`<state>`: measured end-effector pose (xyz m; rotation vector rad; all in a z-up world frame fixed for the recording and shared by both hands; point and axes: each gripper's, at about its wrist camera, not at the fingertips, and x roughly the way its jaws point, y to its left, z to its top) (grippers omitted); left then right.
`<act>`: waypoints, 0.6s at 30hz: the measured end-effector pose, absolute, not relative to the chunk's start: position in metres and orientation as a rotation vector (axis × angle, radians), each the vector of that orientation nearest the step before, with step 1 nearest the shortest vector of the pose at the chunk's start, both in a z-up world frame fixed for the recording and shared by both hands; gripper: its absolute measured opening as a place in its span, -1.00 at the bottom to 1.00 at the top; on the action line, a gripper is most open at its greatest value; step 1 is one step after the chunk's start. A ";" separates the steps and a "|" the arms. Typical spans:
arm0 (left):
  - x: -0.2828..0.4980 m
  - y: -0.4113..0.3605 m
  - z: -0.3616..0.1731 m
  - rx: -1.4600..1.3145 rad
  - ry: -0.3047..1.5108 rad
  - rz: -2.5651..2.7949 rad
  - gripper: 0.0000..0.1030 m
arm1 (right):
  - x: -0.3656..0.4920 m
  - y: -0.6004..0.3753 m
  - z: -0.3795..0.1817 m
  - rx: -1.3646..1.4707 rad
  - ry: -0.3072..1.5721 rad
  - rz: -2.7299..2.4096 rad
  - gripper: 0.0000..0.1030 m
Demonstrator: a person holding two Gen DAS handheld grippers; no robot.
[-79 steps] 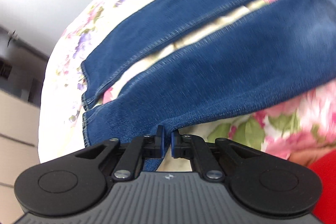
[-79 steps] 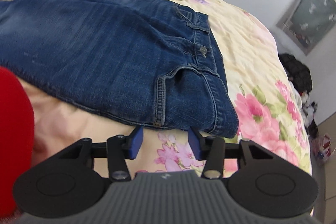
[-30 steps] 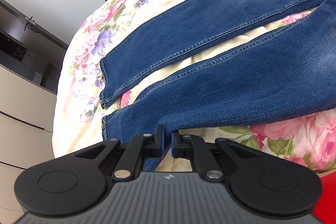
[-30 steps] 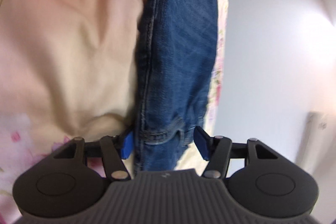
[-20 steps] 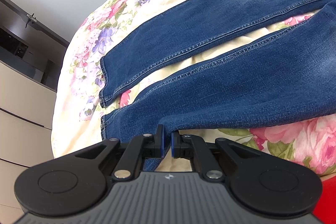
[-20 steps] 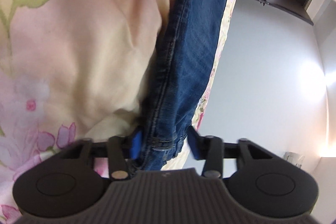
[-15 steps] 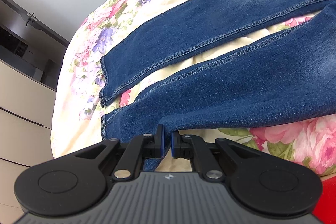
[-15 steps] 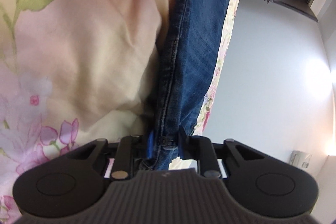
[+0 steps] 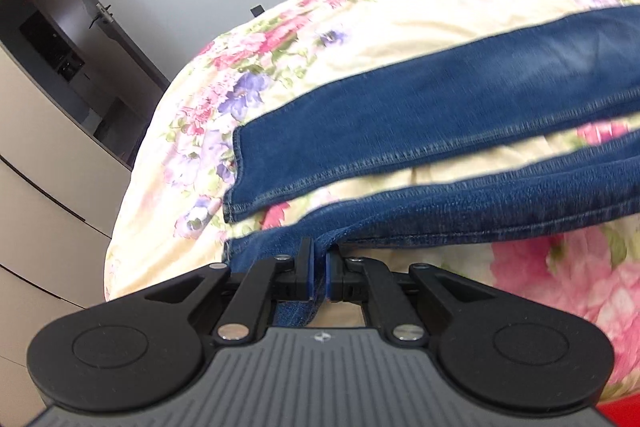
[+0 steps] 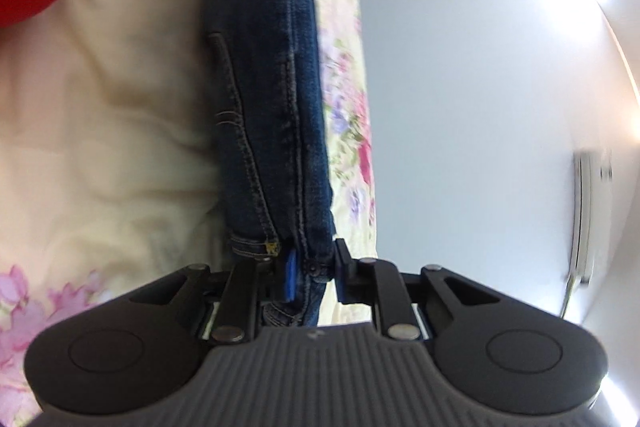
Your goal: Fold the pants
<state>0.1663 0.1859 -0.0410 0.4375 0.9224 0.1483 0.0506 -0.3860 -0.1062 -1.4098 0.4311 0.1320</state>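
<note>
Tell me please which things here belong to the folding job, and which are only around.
Job:
- jeans
- left gripper, jaws shut on the near leg's hem
- right gripper, jaws closing on the waistband

Around:
- floral bedspread
- drawer cabinet
- dark door

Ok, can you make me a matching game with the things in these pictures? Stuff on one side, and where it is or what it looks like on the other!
Things:
1. left tool
2. right tool
3. far pant leg
4. bedspread

Descriptions:
A. cream with pink and purple flowers
B. lying flat on the bed, nothing holding it
C. shut on the near pant leg's edge
D. closing on the jeans' waistband end

Pairs: 1-C, 2-D, 3-B, 4-A
</note>
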 end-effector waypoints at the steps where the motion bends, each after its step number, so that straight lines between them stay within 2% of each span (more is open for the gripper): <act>1: 0.170 0.186 -0.037 0.433 0.918 0.152 -0.90 | 0.057 -0.385 -0.102 -1.382 0.439 0.116 -0.77; 10: 0.247 0.183 -0.022 0.470 0.926 0.190 -0.91 | 0.150 -0.383 -0.071 -1.242 0.528 0.028 -0.78; 18: 0.344 0.170 -0.049 0.588 1.010 0.193 -0.92 | 0.265 -0.380 -0.086 -1.200 0.676 0.007 -0.78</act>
